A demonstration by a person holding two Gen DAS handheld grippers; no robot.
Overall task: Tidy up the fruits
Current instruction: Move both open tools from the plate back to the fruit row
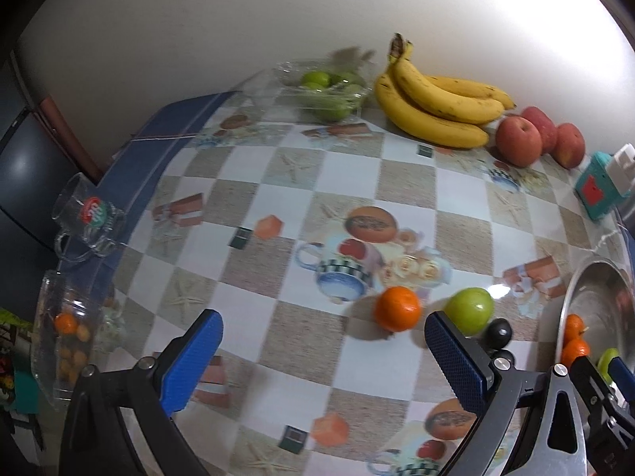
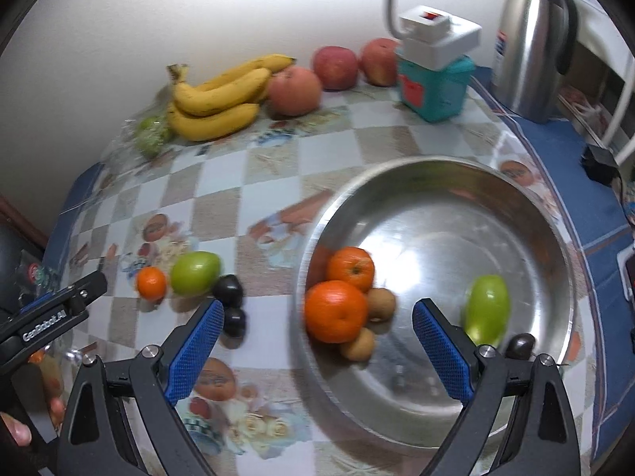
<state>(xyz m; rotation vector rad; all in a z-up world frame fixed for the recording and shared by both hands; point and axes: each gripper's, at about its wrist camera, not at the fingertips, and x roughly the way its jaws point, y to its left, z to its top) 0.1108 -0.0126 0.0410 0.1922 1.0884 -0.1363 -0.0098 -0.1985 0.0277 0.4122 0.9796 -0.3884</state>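
A steel bowl [image 2: 535, 214] on the table's right side holds two oranges [image 2: 335, 311], two small brown fruits [image 2: 381, 304], a green fruit [image 2: 487, 309] and a dark plum [image 2: 520, 347]. My right gripper [image 2: 315, 349] hangs open over the bowl's near left rim, empty. On the cloth left of the bowl lie a small orange [image 1: 397, 308], a green fruit [image 1: 469, 309] and two dark plums [image 2: 228, 291]. My left gripper [image 1: 323, 357] stands open above the table just short of them, empty. Bananas [image 1: 436, 107] and red apples [image 1: 518, 141] rest by the wall.
A clear plastic box of green fruits [image 1: 329, 87] stands at the back beside the bananas. A glass mug [image 1: 85, 218] and a glass dish with small oranges [image 1: 67, 341] sit at the table's left edge. A teal and white box [image 2: 434, 79] and a steel flask [image 2: 532, 43] stand back right.
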